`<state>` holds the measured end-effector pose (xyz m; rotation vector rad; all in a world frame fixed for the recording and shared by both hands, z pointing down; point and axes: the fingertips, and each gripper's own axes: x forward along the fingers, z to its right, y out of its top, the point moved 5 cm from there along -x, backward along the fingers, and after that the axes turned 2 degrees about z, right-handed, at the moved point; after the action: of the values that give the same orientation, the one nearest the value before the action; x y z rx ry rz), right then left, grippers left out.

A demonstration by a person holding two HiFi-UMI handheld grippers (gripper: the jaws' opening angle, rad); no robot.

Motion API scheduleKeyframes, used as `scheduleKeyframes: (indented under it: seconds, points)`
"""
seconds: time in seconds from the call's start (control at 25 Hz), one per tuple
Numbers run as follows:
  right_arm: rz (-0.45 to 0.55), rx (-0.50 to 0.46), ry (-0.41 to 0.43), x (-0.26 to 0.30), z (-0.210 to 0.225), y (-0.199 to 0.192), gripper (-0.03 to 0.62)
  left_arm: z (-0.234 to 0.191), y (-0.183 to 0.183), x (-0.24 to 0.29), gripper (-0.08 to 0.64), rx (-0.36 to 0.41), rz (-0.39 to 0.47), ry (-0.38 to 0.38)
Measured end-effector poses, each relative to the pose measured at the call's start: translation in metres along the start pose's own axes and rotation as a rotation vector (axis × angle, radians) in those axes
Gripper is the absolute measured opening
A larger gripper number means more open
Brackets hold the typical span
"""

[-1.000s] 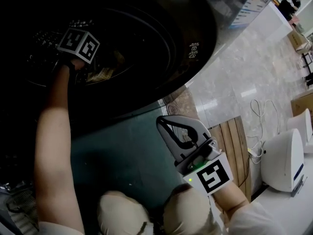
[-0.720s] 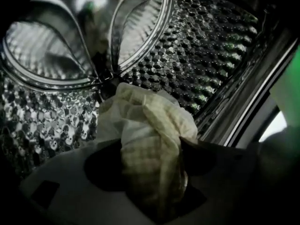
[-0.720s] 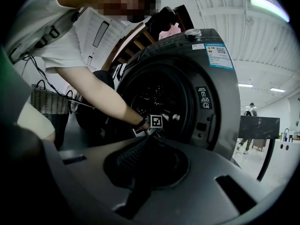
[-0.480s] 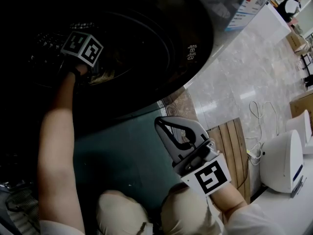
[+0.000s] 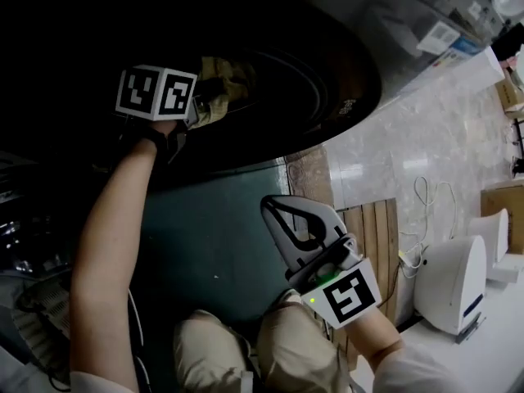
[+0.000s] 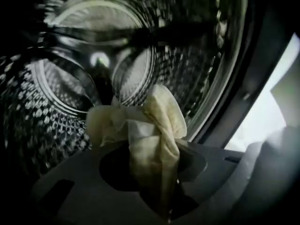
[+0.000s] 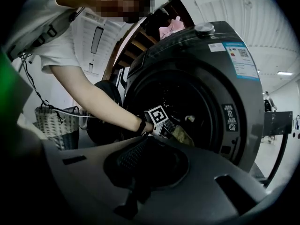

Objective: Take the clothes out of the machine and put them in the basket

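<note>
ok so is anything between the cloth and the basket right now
The pale yellow cloth sits between the left gripper's closing jaws at the mouth of the drum. The wicker basket stands off to the side, and a dark round shape, likely the open door, hangs between them; the cloth would probably have to go round it.

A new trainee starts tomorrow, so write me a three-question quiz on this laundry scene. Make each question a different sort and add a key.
1. True or false: the right gripper holds a garment.
2. What is between the jaws of the left gripper? A. a pale yellow cloth B. a dark sock C. nothing
3. In the right gripper view, on which side of the washing machine does the wicker basket stand?

Key
1. False: its jaws are together with nothing in them.
2. A: the jaws are closing and pinch the cloth inside the drum.
3. On the left, beyond the person's arm.
</note>
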<state>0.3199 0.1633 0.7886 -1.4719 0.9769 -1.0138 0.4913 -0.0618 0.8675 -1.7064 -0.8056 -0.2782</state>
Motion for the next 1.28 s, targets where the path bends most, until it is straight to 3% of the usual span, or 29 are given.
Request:
scheduleKeyframes:
  seconds: [0.16,0.52,0.76,1.0,1.28]
  points:
    - [-0.041,-0.012,0.053,0.003,-0.018,0.049,0.012,0.031,0.0,-0.037,0.172,-0.099,0.122,-0.06]
    - [-0.111,0.009,0.101,-0.005,-0.032,0.137,0.012,0.077,-0.016,-0.113,0.17,-0.211,0.205,-0.077]
    - [-0.174,0.015,0.179,-0.01,-0.059,0.199,0.012,0.112,-0.012,-0.184,0.169,-0.274,0.24,-0.089]
    - [-0.152,0.01,0.286,-0.004,-0.083,0.292,0.012,0.145,0.003,-0.269,0.169,-0.286,0.259,-0.052]
    - [-0.088,0.028,0.411,-0.014,-0.106,0.407,0.012,0.188,0.061,-0.384,0.169,-0.302,0.35,0.041]
